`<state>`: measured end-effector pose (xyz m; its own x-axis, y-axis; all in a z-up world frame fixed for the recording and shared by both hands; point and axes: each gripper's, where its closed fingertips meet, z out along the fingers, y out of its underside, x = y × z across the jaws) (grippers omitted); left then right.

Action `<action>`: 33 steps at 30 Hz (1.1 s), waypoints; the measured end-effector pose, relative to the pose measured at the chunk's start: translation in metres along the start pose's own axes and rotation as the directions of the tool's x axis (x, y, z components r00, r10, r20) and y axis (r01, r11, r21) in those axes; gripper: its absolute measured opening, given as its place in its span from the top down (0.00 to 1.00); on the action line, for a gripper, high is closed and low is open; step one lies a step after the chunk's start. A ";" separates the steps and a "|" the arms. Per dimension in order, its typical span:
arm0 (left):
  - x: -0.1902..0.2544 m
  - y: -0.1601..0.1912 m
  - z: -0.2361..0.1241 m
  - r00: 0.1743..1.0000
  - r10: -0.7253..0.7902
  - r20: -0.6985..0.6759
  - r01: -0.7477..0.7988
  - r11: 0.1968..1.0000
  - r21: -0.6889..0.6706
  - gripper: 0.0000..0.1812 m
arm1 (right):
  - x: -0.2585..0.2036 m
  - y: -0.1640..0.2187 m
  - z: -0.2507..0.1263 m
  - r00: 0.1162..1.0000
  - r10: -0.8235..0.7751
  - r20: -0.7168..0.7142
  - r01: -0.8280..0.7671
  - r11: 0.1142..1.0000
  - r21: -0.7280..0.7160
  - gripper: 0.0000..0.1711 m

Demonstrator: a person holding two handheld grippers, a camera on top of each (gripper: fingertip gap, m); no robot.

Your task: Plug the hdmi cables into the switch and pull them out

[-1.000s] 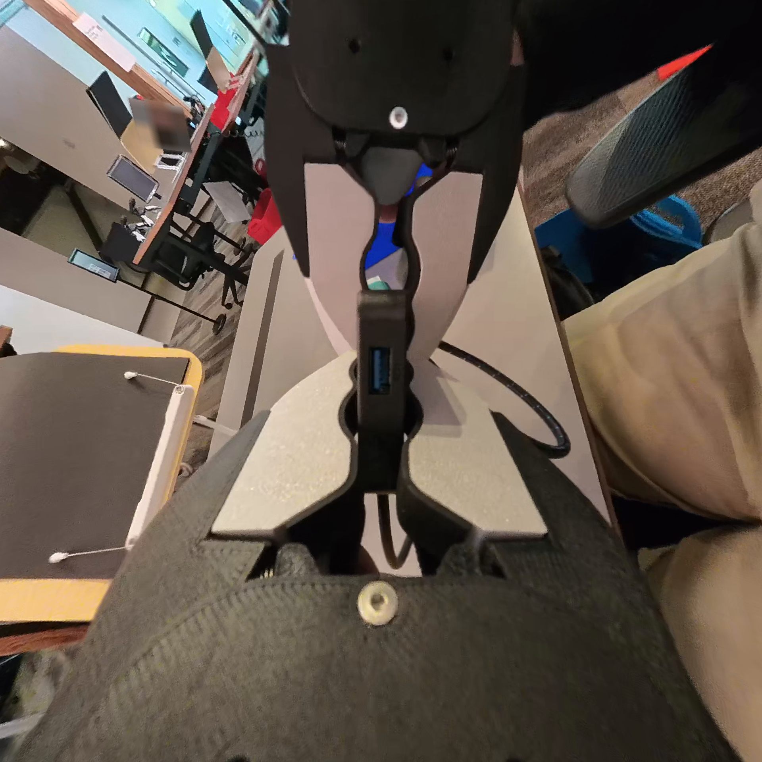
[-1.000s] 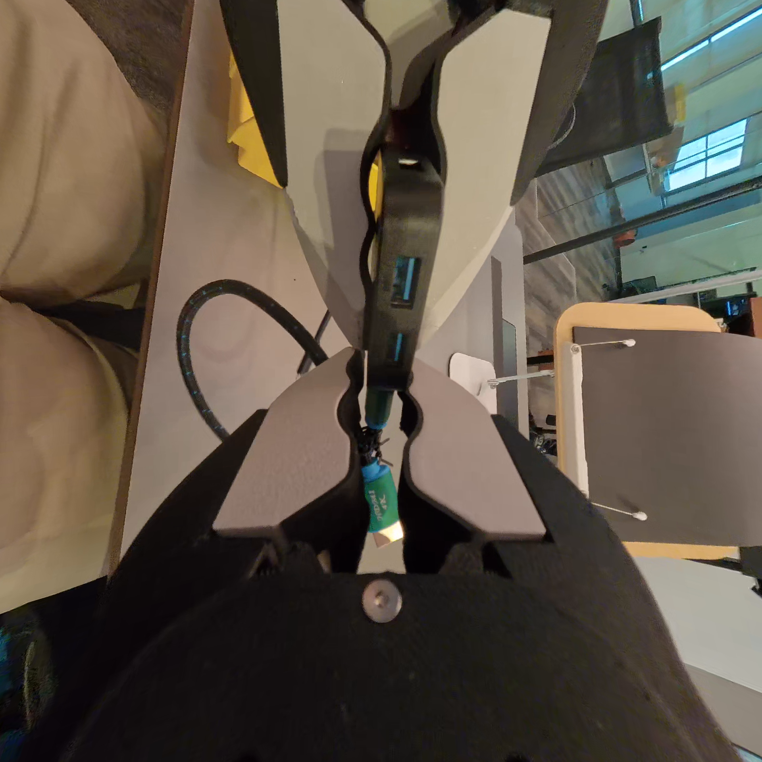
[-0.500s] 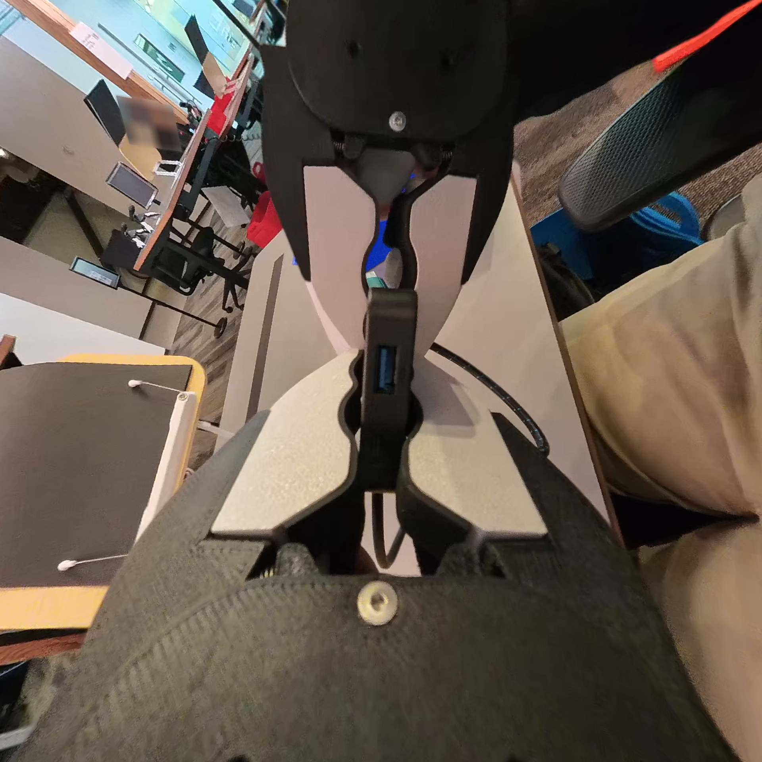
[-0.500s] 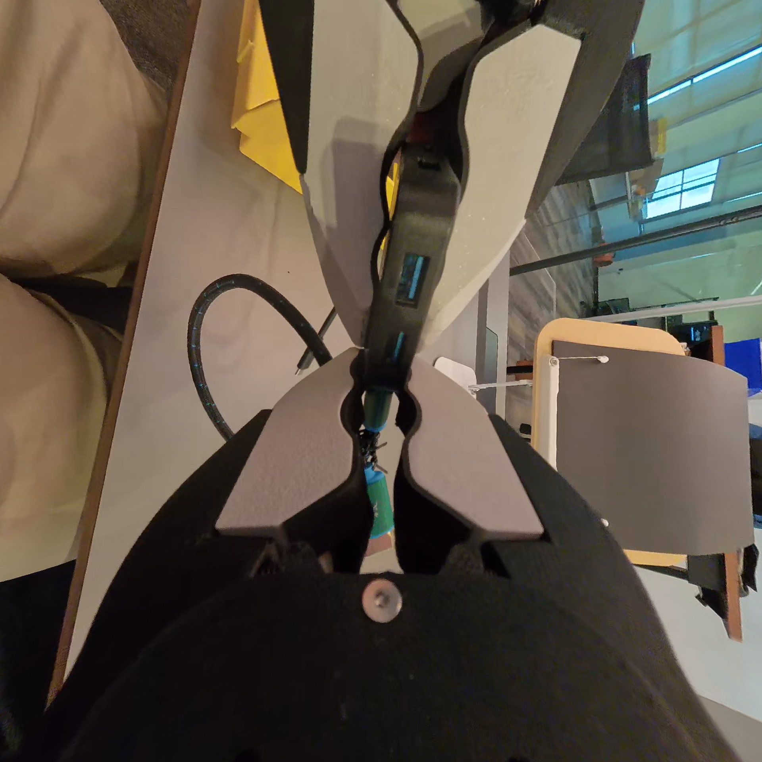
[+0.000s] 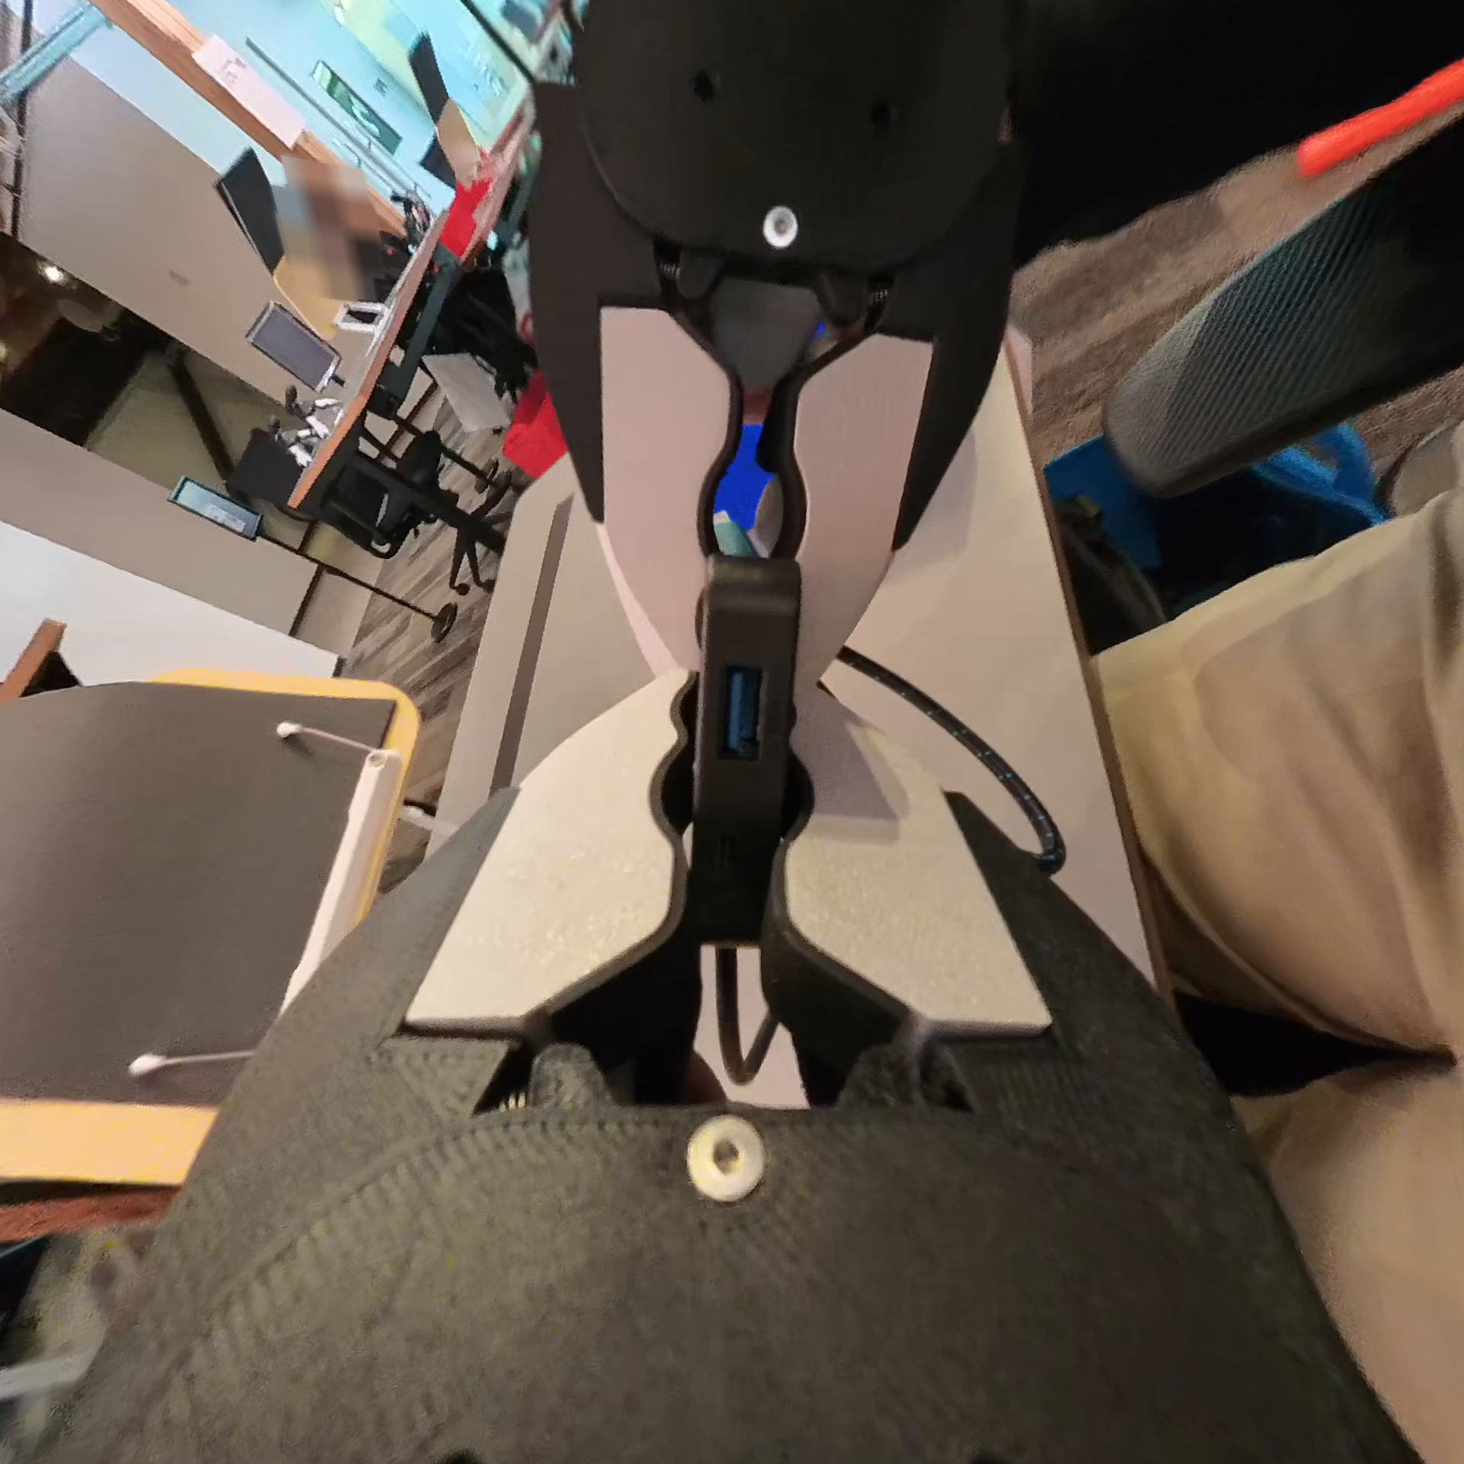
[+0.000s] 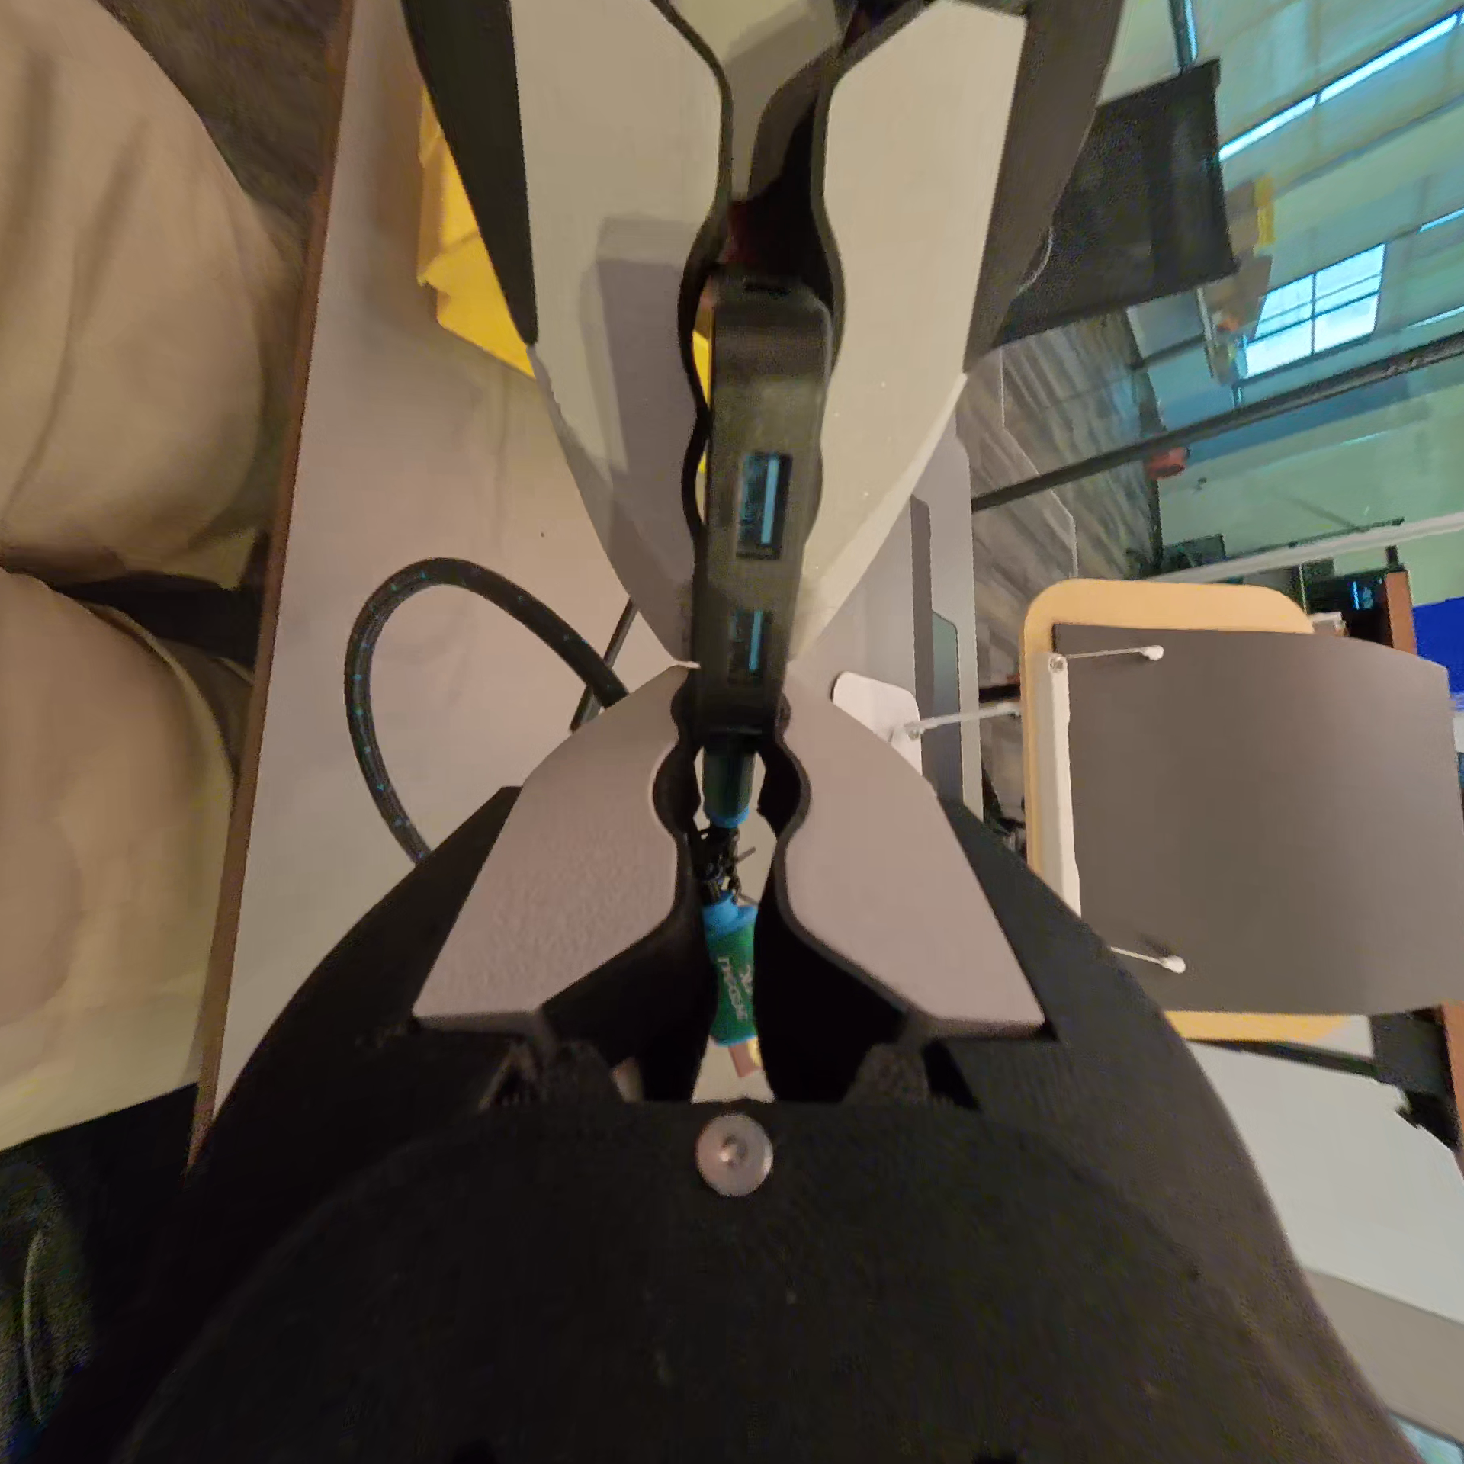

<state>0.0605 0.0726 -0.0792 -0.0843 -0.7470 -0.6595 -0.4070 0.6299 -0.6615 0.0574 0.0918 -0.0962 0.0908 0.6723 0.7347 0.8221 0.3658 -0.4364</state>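
Squarely between the two grippers sits the black switch (image 5: 741,760), a slim block held off the surface with a blue port on its visible side. In the left wrist view the left gripper (image 5: 733,800) is clamped on the near part of the switch, its grey fingers (image 5: 554,887) pressed against both sides, and a thin black lead hangs from the switch's near end. The right gripper (image 6: 733,737) faces it from the other end, closed on the teal plug of an hdmi cable (image 6: 725,780); the plug's tip meets the end of the switch, though how far it sits in the port cannot be told. A second teal plug (image 6: 733,990) of the braided cable lies loose between the right gripper's fingers, nearer the camera. The black braided cable (image 6: 372,681) loops across the pale grey surface (image 6: 444,507) below, beside a yellow sheet (image 6: 463,261). A person's beige trouser legs (image 5: 1283,792) rest against the surface's brown edge. Off the far side stands a yellow-rimmed board with a dark panel (image 6: 1236,800) and white-tipped pins. Beyond it the room opens out to wood-topped desks (image 5: 372,380) with monitors, rolling chairs, a red item, tall windows (image 6: 1315,301) and a mesh-backed office chair (image 5: 1283,341) over carpet.
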 end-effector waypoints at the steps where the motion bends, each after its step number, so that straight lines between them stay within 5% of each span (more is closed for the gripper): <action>1: 0.000 -0.002 -0.002 1.000 -0.024 -0.013 0.024 0.999 0.027 0.92 | 0.000 -0.003 -0.003 1.000 0.020 0.014 -0.021 0.999 0.034 0.94; 4: 0.002 -0.012 -0.007 0.993 -0.096 -0.062 0.103 0.988 0.112 0.92 | -0.002 -0.013 -0.012 0.994 0.086 0.064 -0.095 0.986 0.138 0.94; 8: -0.044 -0.012 -0.056 0.967 -0.256 -0.008 0.250 0.936 0.247 0.92 | 0.017 0.039 -0.029 0.981 0.194 0.015 -0.194 0.978 0.072 0.94; 13: -0.039 0.004 -0.041 0.991 -0.131 0.043 0.126 0.987 0.098 0.92 | 0.035 0.052 -0.046 0.975 0.220 -0.004 -0.220 0.975 0.036 0.94; 19: -0.051 0.020 -0.047 0.978 -0.193 0.075 0.184 0.977 0.111 0.92 | 0.083 0.123 -0.119 0.889 0.367 -0.273 -0.399 0.914 -0.071 0.94; 26: -0.056 0.036 -0.047 0.981 -0.152 0.122 0.149 0.988 0.030 0.92 | 0.091 0.260 -0.215 0.605 0.588 -0.537 -0.739 0.666 -0.104 0.94; 33: -0.052 0.038 -0.042 0.986 -0.118 0.118 0.120 0.993 -0.010 0.92 | 0.032 0.367 -0.216 0.378 0.725 -0.575 -0.922 0.351 -0.163 0.94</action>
<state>0.0113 0.1271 -0.0550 0.0728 -0.7857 -0.6143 -0.4236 0.5332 -0.7323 0.4835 0.1085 -0.1207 0.9540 0.1490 0.2600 0.2964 -0.5965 -0.7459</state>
